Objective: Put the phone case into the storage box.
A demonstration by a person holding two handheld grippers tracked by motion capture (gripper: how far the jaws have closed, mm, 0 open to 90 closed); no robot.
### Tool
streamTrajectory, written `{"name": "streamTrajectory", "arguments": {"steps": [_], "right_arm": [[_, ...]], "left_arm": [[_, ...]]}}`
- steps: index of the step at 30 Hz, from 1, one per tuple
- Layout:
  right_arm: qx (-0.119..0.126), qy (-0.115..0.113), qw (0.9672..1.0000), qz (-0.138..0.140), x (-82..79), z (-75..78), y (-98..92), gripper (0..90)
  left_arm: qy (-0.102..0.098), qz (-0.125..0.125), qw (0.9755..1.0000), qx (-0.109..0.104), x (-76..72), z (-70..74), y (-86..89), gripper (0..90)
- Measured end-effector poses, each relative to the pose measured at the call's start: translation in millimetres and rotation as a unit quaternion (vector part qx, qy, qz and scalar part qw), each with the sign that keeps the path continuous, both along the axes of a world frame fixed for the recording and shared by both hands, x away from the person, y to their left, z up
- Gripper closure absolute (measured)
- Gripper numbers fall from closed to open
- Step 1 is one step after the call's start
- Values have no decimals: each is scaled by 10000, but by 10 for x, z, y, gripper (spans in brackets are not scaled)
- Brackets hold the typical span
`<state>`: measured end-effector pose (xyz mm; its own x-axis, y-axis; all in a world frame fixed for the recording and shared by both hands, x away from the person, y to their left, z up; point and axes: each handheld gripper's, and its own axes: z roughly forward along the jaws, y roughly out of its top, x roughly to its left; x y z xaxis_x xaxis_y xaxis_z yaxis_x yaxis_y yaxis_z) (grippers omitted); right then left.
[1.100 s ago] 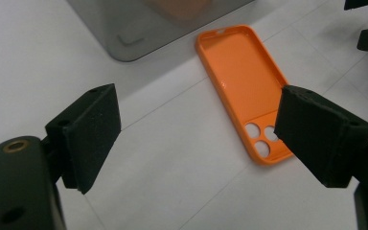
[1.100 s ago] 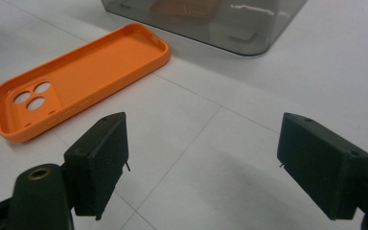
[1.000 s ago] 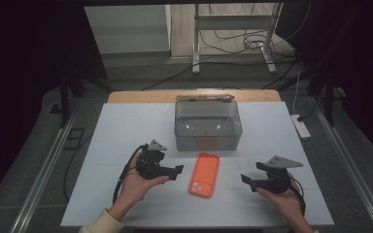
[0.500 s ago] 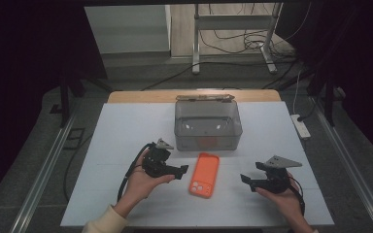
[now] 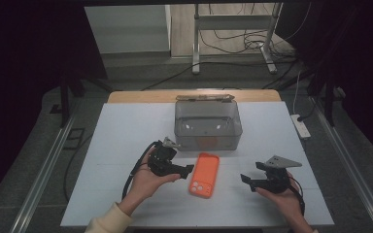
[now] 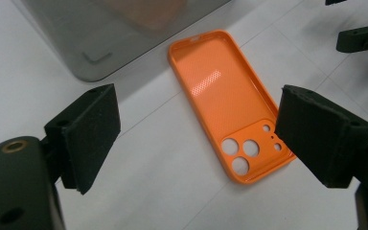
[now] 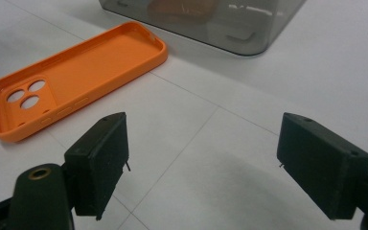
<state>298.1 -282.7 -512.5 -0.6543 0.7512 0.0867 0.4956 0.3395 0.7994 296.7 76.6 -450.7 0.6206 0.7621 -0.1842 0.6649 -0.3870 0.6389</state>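
An orange phone case (image 5: 204, 174) lay open side up on the white table (image 5: 116, 141), its camera cut-outs at the end nearer the person. It sat just in front of a grey translucent box (image 5: 208, 124), close to the box's front wall; whether the two touched could not be told. Something orange showed dimly through that wall, too blurred to identify.

The left gripper (image 5: 187, 169) was held in the person's left hand (image 5: 148, 182), just left of the case, its jaws pointing toward the case's near half. In the left gripper view the jaws stood wide apart with nothing between them; the case (image 6: 230, 103) lay on the table beyond, its camera end next to the right-hand jaw in that view.

The right gripper (image 5: 245, 179) rested in the right hand (image 5: 281, 196), well to the right of the case, jaws aimed left toward it. Its jaws were likewise spread wide and empty in the right gripper view, over bare table, with the case (image 7: 74, 79) off to the upper left and the box (image 7: 206, 19) behind.

A cream sleeve (image 5: 107, 223) showed at the left wrist.
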Motion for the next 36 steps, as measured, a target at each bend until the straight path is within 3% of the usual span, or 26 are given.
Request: {"name": "streamTrajectory", "arguments": {"steps": [12, 36], "right_arm": [[-40, -27, 10000, 20, -1, -2, 11, 181], [-86, -51, 9999, 50, -4, -3, 24, 176]], "left_arm": [[44, 22, 9999, 146, 26, -37, -84, 169], [229, -90, 9995, 198, 108, -158, -242, 179]]}}
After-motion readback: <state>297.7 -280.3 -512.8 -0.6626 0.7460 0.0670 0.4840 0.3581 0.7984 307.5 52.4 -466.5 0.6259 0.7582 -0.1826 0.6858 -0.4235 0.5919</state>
